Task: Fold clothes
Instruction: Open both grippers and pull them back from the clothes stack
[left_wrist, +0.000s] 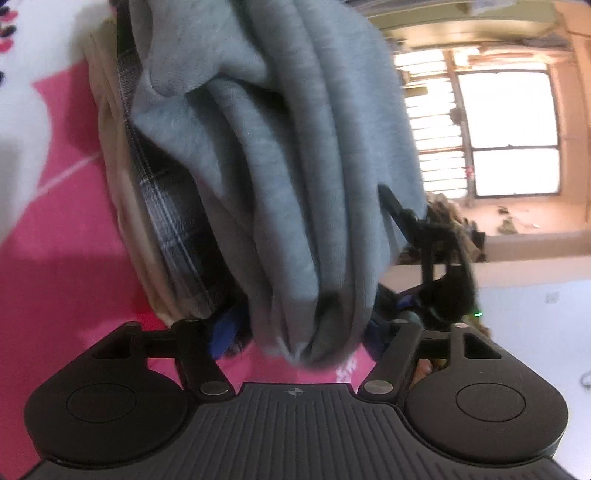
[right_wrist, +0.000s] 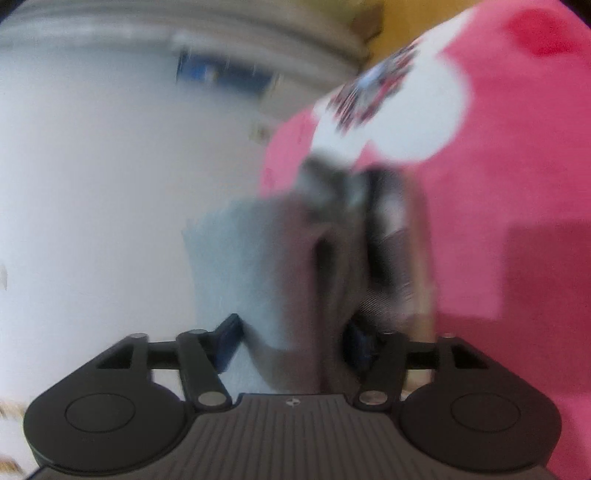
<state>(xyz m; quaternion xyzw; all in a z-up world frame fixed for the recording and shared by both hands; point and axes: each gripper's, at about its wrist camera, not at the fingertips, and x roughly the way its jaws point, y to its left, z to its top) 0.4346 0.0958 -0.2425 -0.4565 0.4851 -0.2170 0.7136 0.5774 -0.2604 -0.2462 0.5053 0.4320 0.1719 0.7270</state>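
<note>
**Grey folds fill both sets of jaws**

Grey knit cloth, a folded stack of clothes (left_wrist: 280, 177), takes up most of the left wrist view. It runs from the top of the picture down into the mouth of the left gripper (left_wrist: 299, 332), where its rounded fold edges hang between the two linkages. A dark checked layer (left_wrist: 173, 221) and a beige layer (left_wrist: 114, 155) sit against the stack's left side. A blue fingertip (left_wrist: 223, 332) shows at the lower left edge of the bundle, close against the cloth; the opposite finger is hidden behind the grey folds. The jaws stand fairly wide with the bundle between them, but whether the pads actually press on it I cannot tell.

Behind the stack lies a pink sheet (left_wrist: 55, 258) with white patches. The right gripper (left_wrist: 436, 266) shows at the far edge of the bundle, in front of a bright window (left_wrist: 513, 133).

The right wrist view is heavily blurred. The same stack (right_wrist: 295, 266) rises from between the right gripper's (right_wrist: 291, 343) fingers, with the dark and beige layers on its right. A blue fingertip (right_wrist: 229, 339) sits just left of the cloth, seemingly at its edge. Here too the jaws are spread around the bundle, and the blur hides whether they clamp it. The pink sheet (right_wrist: 498, 184) fills the right side, a white wall (right_wrist: 92, 166) the left.
</note>
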